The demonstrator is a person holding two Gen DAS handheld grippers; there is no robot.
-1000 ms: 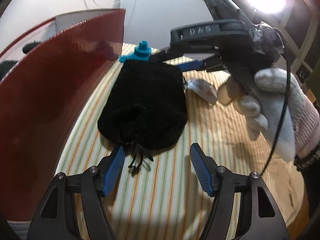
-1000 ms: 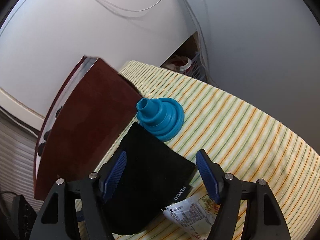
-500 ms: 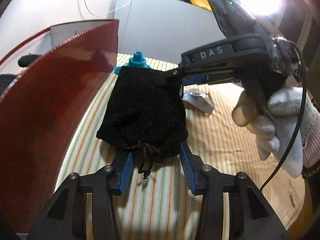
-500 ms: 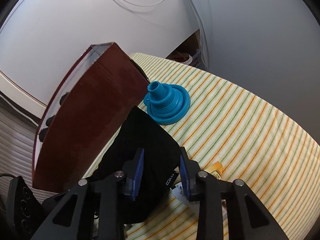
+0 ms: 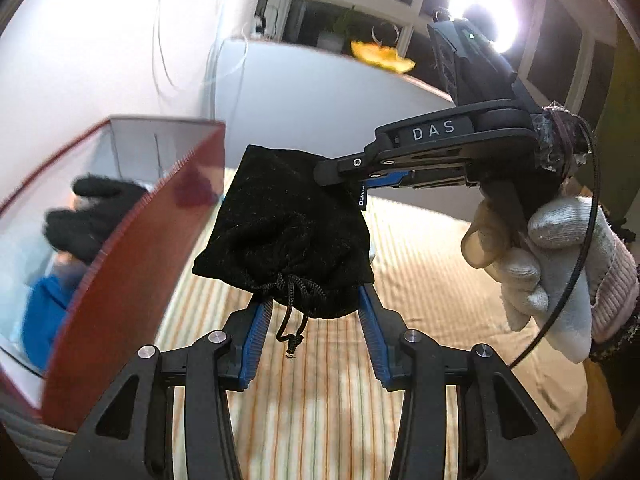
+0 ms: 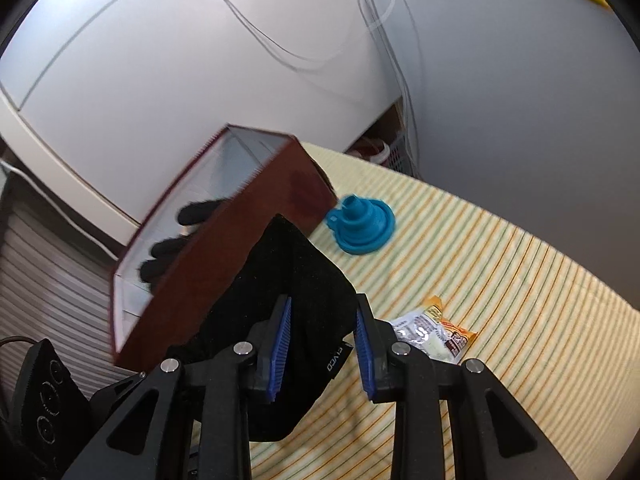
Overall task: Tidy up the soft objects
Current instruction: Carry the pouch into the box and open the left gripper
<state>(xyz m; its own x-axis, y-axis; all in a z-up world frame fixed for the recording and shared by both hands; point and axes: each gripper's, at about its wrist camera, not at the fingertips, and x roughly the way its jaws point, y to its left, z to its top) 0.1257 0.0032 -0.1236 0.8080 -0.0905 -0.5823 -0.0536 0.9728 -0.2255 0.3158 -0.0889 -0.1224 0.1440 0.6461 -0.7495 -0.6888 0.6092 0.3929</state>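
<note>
You've got the black drawstring pouch clamped at both ends and off the striped tablecloth: left gripper closed down on the cinched drawstring end at bottom centre of its view, right gripper closed on the labelled corner, fingers narrowed to the fabric thickness. In the left view the pouch hangs mid-frame, just beside the near wall of the red box, not yet over the opening. The box already holds a black glove and something blue, both blurred. Risks from here, as I judge them: the pouch is limp and sags between your two grips, so a low carry could catch its belly on the box rim and tip or shove the box; lift higher before crossing. Uneven release leaves it draped over the wall, half in. The dangling cord could snag on the left fingers. The blue funnel and snack packet sit on the cloth to the right in the right view, apart from the pouch, so low risk there.
</note>
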